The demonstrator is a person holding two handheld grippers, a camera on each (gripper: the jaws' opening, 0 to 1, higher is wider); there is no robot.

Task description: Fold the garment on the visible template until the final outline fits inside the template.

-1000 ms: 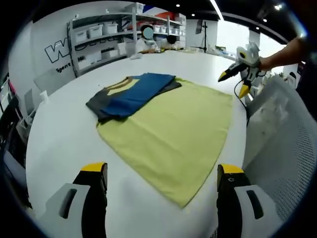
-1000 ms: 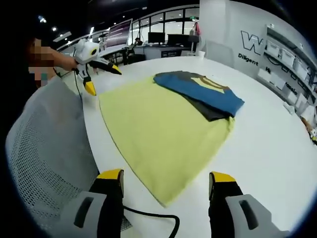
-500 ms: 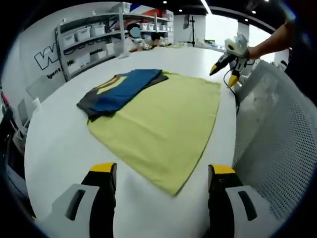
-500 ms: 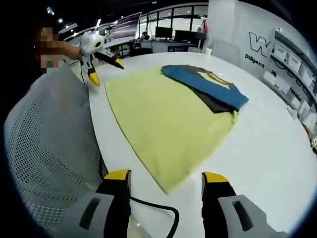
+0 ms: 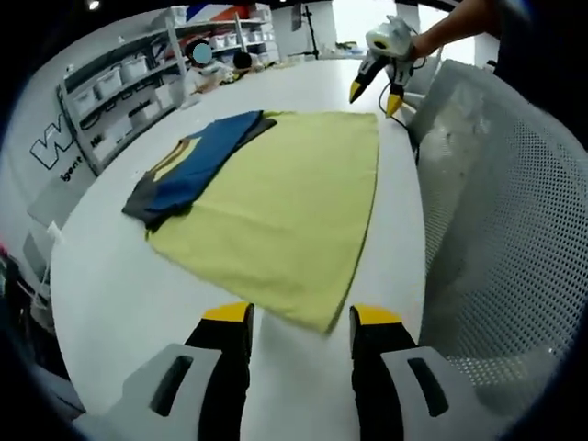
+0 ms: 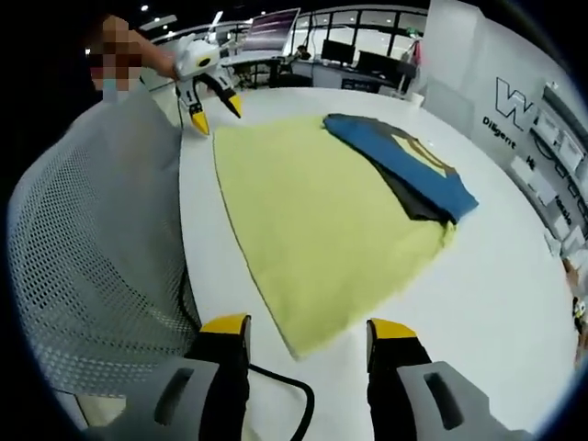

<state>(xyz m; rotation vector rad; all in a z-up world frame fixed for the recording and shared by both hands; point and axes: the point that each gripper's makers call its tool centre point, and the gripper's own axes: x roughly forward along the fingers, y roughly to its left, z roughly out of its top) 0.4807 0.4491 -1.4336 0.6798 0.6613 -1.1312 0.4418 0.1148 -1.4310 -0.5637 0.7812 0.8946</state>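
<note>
**Risk review: folded garment overhangs the far edge of the template; both hand-held grippers idle**

Left gripper view, taken left to right. The white counter carries a yellow-green template laid flat near the counter's near edge. The garment, a blue and dark grey top with a yellow collar band, lies folded along the template's far-left side. It appears to reach past the template's edge onto bare counter, so I judge the requested outline not yet met. The left hand-held gripper hangs with jaws parted and nothing between them, directly over the template's near corner. At the far end, the right hand-held gripper sits by the opposite corner, jaws apart and empty. A grey mesh chair back stands against the counter edge beside it.

Right gripper view, left to right. The left hand-held gripper shows far off, spread and holding nothing; the right hand-held gripper is likewise unloaded above the near corner of the template. The garment lies at the far-right side.

Hazards, in my judgement:
- Either gripper closing where it now hangs would pinch the template, not the garment, and drag the reference out of place.
- Pulling the stacked layers from one edge could undo the fold.
- A cable trails near the right jaws and could snag the template's corner.
</note>
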